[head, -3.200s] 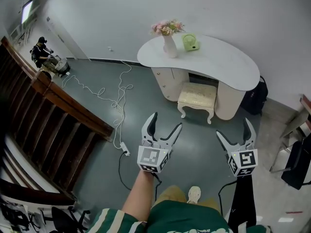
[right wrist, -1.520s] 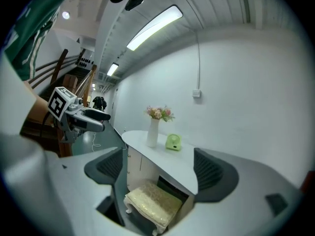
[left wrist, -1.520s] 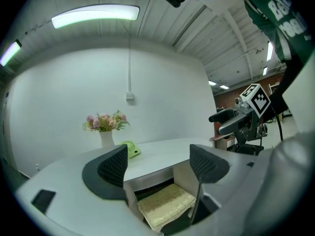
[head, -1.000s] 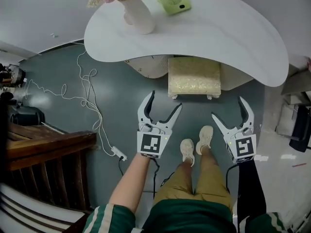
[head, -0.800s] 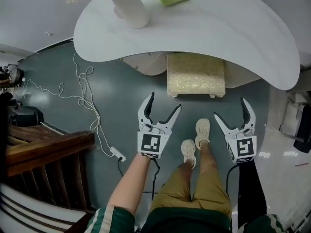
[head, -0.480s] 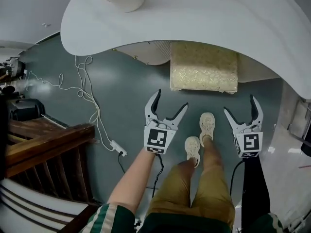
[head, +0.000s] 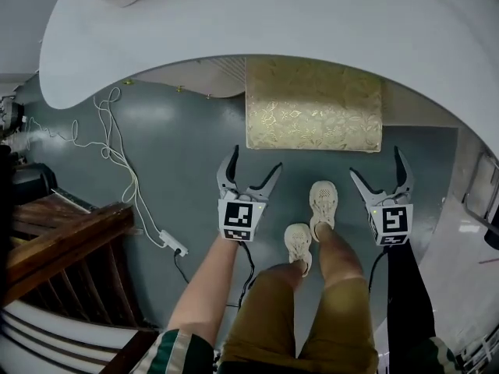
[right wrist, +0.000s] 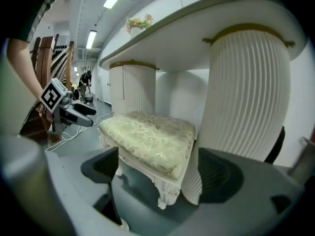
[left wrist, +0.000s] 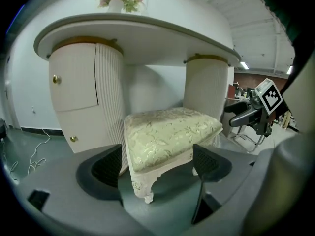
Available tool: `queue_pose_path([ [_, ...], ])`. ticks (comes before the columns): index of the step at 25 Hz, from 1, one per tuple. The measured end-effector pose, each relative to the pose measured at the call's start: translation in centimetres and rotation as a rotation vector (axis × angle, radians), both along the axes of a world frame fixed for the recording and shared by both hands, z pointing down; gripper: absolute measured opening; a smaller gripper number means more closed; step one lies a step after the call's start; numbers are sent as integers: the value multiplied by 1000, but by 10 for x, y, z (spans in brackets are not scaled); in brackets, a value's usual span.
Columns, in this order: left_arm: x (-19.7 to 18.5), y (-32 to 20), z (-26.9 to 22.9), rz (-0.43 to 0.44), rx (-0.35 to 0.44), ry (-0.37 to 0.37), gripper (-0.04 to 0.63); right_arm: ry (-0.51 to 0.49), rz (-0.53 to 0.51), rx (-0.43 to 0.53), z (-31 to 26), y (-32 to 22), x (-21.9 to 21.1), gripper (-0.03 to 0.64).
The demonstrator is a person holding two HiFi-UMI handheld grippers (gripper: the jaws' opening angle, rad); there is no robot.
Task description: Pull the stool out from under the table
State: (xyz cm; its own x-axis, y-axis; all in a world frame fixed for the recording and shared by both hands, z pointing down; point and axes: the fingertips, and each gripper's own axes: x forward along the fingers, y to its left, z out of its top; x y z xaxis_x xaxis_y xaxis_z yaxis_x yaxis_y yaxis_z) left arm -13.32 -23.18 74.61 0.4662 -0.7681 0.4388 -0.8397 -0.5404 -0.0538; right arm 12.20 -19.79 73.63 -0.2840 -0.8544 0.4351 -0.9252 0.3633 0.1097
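Observation:
The stool [head: 312, 104], cream with a gold leaf-patterned cushion, stands half under the white curved table [head: 273, 22]. My left gripper [head: 253, 160] hangs just short of the stool's front left corner, and my right gripper [head: 376, 164] just short of its front right corner. Both point at the stool without touching it. In the left gripper view the stool [left wrist: 170, 132] and its carved leg lie ahead of the left gripper [left wrist: 156, 163]. The right gripper view shows the stool [right wrist: 152, 136] beyond the right gripper [right wrist: 162, 173]. Both pairs of jaws have just been opening and stand open with nothing between them.
A white cable [head: 117, 162] runs over the grey floor to a power strip [head: 175, 249] at the left. A wooden railing [head: 54, 240] stands further left. The person's shoes [head: 312, 216] are between the grippers. Ribbed table pedestals [left wrist: 93, 97] [right wrist: 246, 97] flank the stool.
Both grippers have come down and closer to the stool's front edge. The stool and table now fill more of the head view. The jaws stand slightly wider.

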Motion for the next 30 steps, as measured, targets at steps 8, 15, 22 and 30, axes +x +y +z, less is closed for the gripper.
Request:
queue_pose_path([
  [8, -2, -6, 63, 3, -85, -33, 436, -5, 7, -60, 68, -14, 11, 522],
  [15, -1, -30, 93, -14, -101, -49, 440, 12, 2, -87, 99, -37, 11, 529],
  [22, 8, -48, 110, 25, -131, -74, 441, 26, -4, -107, 119, -46, 8, 528],
  [30, 9, -54, 113, 74, -166, -99, 451, 77, 18, -117, 132, -52, 9, 447],
])
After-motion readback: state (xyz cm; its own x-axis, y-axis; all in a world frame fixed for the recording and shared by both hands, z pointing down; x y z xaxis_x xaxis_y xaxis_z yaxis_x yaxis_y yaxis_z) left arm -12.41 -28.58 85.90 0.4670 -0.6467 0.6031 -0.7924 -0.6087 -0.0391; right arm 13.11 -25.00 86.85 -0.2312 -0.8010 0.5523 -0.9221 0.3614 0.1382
